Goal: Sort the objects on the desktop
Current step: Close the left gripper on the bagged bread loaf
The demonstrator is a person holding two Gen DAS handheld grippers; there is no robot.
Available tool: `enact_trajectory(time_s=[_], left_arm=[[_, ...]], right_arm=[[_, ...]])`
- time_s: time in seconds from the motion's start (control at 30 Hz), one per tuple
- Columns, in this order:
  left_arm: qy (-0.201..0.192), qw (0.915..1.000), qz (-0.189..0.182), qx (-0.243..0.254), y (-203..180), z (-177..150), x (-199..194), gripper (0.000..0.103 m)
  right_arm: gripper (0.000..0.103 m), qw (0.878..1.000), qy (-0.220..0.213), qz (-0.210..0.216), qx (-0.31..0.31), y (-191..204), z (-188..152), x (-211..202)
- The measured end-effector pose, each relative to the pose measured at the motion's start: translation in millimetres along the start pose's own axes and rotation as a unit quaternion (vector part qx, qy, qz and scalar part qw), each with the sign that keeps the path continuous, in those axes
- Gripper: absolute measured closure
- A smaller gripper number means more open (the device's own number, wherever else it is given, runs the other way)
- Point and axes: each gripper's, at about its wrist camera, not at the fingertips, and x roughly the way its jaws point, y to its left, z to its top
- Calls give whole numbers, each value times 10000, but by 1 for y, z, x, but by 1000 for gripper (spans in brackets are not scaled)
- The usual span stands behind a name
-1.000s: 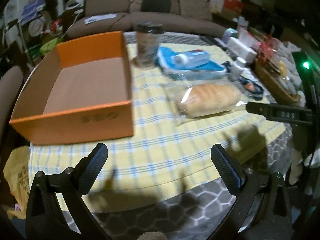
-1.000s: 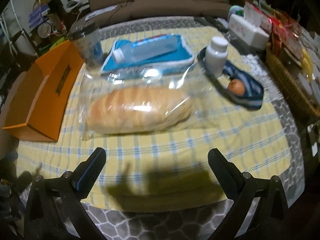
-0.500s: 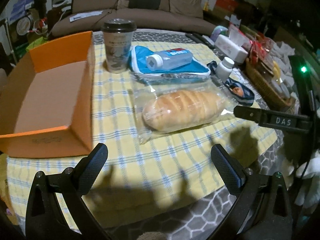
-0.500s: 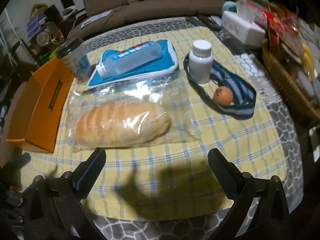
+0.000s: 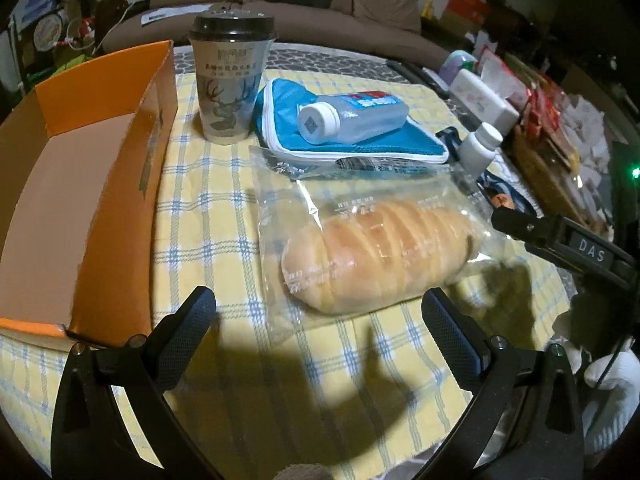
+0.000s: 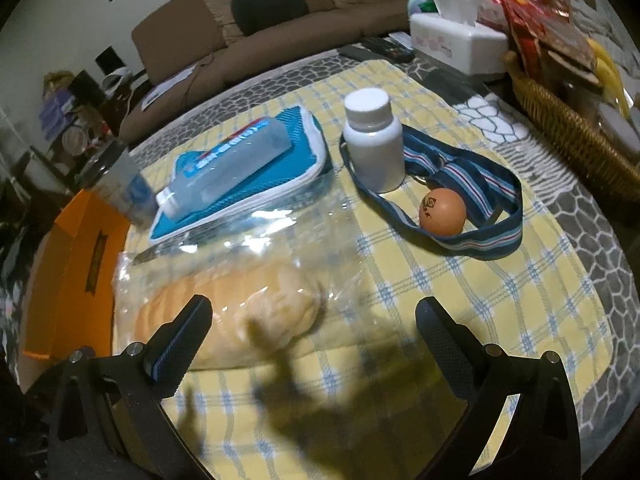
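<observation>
Left wrist view: the left gripper (image 5: 318,314) hovers with its fingers spread wide and empty above a yellow checked tablecloth (image 5: 224,216). Just ahead lies a loaf of bread in a clear plastic bag (image 5: 372,256). An open orange cardboard box (image 5: 92,184) sits to the left. Behind stands a lidded paper cup with a deer print (image 5: 230,80), beside a clear bottle (image 5: 352,116) lying on a blue pouch (image 5: 400,144).

Right wrist view: the right gripper (image 6: 314,326) is also wide open and empty over the bread's end. Further off, a white pill bottle (image 6: 374,140) stands upright inside a striped blue strap (image 6: 476,236), with a brown egg (image 6: 442,212) near it.
</observation>
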Motion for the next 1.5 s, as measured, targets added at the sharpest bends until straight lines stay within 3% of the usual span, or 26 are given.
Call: enact_trajectory(time_s=[0.23, 0.63, 0.93, 1.23, 1.43, 1.5], left_arm=[[25, 9999, -113, 78, -5, 0, 12, 0], [248, 9993, -243, -147, 3, 3, 40, 0], [371, 9960, -729, -354, 3, 7, 52, 1], [377, 9963, -713, -285, 0, 8, 55, 0], [276, 9934, -907, -638, 13, 7, 52, 0], [145, 9872, -1221, -1017, 25, 7, 46, 0]], right_arm=[[0, 9993, 22, 366, 41, -8, 1, 10], [1, 9976, 268, 446, -454, 6, 3, 35], [0, 9933, 497, 795, -682, 23, -3, 48], [1, 9910, 508, 851, -898, 38, -8, 48], [3, 9915, 589, 976, -629, 31, -5, 49], [5, 9909, 618, 1064, -543, 28, -5, 50]])
